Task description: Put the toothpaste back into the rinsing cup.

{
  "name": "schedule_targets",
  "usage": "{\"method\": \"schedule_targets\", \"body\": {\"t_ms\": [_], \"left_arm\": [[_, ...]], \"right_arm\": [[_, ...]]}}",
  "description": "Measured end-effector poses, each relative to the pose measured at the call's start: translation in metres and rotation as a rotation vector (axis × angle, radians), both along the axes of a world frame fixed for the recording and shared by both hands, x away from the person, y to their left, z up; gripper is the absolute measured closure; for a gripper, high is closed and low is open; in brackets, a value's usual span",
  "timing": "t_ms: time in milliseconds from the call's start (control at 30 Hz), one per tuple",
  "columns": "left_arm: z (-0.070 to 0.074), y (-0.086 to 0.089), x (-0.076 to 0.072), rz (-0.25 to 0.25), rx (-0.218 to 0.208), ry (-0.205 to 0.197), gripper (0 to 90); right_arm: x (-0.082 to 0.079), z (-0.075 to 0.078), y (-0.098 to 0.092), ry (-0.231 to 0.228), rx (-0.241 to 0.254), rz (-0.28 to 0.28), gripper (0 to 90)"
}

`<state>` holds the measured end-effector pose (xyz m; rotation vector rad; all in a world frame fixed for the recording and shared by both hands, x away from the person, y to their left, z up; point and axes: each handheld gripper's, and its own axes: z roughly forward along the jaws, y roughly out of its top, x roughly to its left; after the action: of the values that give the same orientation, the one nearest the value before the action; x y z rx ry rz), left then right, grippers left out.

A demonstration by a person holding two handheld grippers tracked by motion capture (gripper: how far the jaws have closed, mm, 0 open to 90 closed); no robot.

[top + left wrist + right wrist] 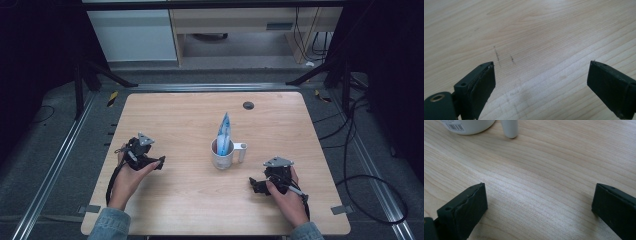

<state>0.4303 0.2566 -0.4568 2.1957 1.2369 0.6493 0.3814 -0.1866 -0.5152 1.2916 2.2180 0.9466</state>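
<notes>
With both the left tongs and the right tongs spread and empty on the surface, the white mug holding the blue packet stands between them, nearer the right tongs, which should probably approach level toward the handle without knocking the mug over.

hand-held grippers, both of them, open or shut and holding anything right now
Left hand-held gripper: open, holding nothing, over bare table.
Right hand-held gripper: open, holding nothing, near the mug.
</notes>
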Motion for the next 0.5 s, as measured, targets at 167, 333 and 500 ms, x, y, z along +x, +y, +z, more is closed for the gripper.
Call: {"method": "schedule_targets", "body": {"t_ms": [167, 333, 500], "left_arm": [[-0.009, 0.008, 0.001, 0.021, -0.009, 0.029, 7.3], [-0.013, 0.012, 0.004, 0.033, -0.018, 0.037, 7.1], [-0.02, 0.017, 0.009, 0.046, -0.049, 0.05, 6.6]], "right_arm": [[0.0, 0.0, 0.0, 0.0, -0.002, -0.001, 0.4], [0.0, 0.0, 0.0, 0.001, -0.001, -0.001, 0.4], [0.0, 0.0, 0.0, -0.001, -0.001, 0.0, 0.3]]}}
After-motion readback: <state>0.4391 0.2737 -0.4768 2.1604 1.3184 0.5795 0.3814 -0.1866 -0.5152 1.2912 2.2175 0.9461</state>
